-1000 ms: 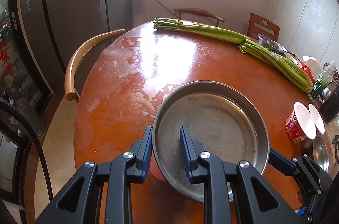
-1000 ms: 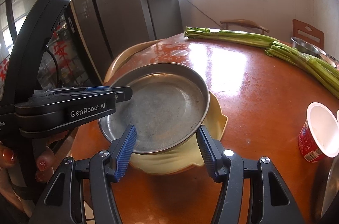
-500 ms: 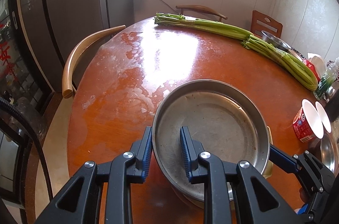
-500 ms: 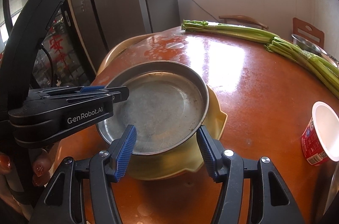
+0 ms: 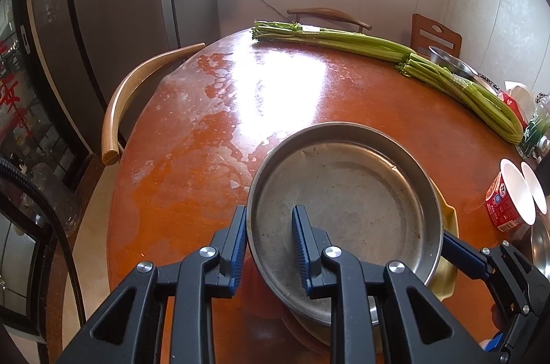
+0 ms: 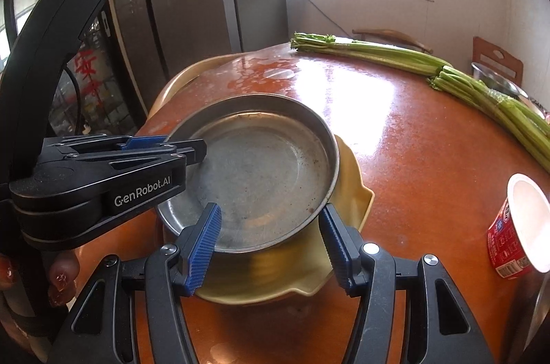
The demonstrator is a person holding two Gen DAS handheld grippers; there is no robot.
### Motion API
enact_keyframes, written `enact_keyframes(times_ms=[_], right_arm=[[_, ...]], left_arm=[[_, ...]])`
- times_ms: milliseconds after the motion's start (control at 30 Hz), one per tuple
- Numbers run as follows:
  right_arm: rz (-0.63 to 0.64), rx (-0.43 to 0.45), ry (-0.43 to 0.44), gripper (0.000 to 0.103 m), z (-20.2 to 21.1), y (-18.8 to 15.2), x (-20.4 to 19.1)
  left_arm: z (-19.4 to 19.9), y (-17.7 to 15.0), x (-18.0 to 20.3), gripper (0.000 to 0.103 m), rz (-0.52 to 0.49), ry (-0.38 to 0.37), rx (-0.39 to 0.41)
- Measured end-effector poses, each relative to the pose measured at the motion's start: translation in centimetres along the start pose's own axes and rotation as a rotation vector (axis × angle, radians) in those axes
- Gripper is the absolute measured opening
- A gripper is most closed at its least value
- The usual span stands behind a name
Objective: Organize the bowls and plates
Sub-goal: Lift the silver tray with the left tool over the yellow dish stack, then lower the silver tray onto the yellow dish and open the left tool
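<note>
The left gripper (image 5: 270, 240) is clamped on the near rim of the steel plate (image 6: 256, 171), now set in the yellow bowl (image 6: 350, 192), while the right gripper (image 6: 270, 243) is spread wide, so stacking seems nearly done and only release is left.

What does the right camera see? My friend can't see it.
The left gripper pinches the rim of a metal plate resting on a yellow dish on the table. The right gripper waits open nearby.
</note>
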State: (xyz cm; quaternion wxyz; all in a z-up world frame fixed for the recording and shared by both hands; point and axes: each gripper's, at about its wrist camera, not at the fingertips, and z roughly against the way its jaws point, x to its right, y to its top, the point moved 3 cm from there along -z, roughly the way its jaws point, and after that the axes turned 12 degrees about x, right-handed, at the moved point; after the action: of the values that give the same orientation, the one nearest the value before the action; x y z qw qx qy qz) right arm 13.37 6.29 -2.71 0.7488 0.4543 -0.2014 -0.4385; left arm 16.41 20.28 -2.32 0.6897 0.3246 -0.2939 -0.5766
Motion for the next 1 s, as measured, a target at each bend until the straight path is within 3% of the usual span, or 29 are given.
enact_keyframes(times_ms=[1000], right_arm=[[0.117,0.046,-0.111,0.06,0.9,-0.3,-0.1]], left_arm=[[0.9,-1.6,-0.5,0.025,0.067,-0.053,-0.002]])
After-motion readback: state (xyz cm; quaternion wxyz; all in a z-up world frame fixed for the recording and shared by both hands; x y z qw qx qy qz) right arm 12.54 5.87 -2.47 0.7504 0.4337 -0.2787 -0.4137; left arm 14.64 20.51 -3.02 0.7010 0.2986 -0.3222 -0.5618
